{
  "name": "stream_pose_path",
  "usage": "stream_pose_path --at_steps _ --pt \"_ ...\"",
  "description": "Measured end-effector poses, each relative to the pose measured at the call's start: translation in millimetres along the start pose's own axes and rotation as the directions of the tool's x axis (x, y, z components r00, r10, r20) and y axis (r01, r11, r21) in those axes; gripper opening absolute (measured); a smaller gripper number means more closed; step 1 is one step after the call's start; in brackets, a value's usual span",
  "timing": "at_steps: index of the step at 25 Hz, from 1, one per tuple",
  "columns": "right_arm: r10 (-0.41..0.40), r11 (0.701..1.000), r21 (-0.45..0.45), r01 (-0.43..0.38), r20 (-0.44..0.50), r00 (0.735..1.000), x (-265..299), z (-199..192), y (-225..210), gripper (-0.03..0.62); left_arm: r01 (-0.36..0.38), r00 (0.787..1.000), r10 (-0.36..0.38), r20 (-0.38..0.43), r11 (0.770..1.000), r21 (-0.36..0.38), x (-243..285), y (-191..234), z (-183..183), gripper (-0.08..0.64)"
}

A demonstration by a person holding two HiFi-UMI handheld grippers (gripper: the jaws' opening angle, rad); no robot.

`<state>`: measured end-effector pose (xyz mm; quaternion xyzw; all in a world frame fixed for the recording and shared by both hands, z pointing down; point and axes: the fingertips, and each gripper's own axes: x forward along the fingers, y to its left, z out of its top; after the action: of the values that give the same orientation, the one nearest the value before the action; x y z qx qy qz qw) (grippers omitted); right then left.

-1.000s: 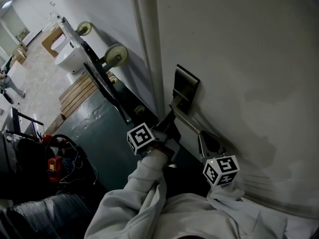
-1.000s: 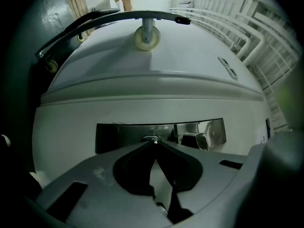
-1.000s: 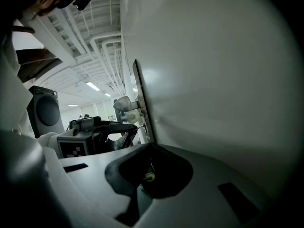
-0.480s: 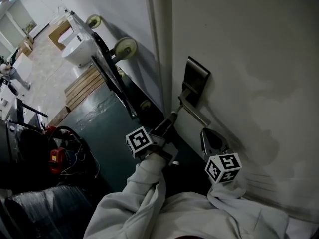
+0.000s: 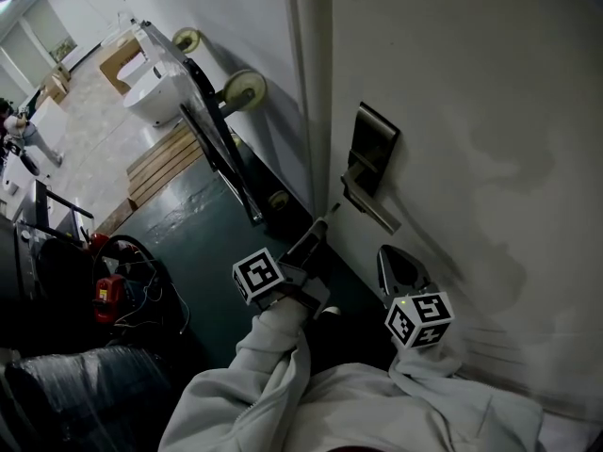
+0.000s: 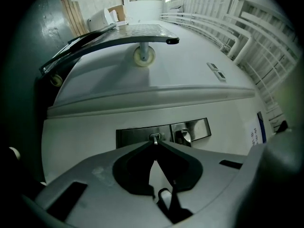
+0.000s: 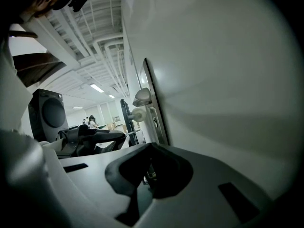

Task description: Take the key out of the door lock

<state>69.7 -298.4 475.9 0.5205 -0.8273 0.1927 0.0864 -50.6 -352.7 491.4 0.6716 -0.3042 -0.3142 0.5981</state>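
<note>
The steel lock plate (image 5: 373,150) with its lever handle (image 5: 370,206) is mounted on the pale door (image 5: 490,111). My left gripper (image 5: 318,225) hovers a short way off the plate, shut on a small metal key (image 5: 334,209) that sticks out from its tips, clear of the lock. In the left gripper view the key (image 6: 154,137) shows at the closed jaw tips of the left gripper (image 6: 155,143), in front of the lock plate (image 6: 140,136) and handle (image 6: 183,136). My right gripper (image 5: 397,266) hangs lower beside the door, shut and empty; the right gripper (image 7: 151,146) looks along the door toward the handle (image 7: 142,97).
A trolley (image 5: 212,144) with pale wheels (image 5: 243,90) leans against the wall left of the door frame. Wooden slats (image 5: 162,165) lie on the floor beyond it. Cables and a red tool (image 5: 104,309) sit at lower left. A person (image 5: 21,132) stands far off.
My left gripper, which was at the lock plate under the handle, has drawn back down and left with the key in it. The right gripper has hardly moved.
</note>
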Motion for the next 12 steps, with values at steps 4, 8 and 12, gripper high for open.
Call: stream_pose_path --at_steps 4,8,12 --pt "0.032 0.999 -0.01 -0.032 -0.008 0.999 2.8 -3.4 12.7 0.043 -0.04 0.999 0.039 0.014 0.995 0.087 -16.0 3.2 6.8 0.026" --pt "0.062 0.998 -0.018 -0.062 -0.014 0.998 6.6 -3.8 24.8 0.043 -0.069 0.997 0.063 0.036 0.982 0.178 -31.1 0.8 17.1 0.026" --pt "0.083 0.996 -0.025 -0.083 -0.018 0.996 13.0 -4.8 32.7 0.043 -0.1 0.994 0.085 0.067 0.962 0.256 -46.3 1.5 29.0 0.026"
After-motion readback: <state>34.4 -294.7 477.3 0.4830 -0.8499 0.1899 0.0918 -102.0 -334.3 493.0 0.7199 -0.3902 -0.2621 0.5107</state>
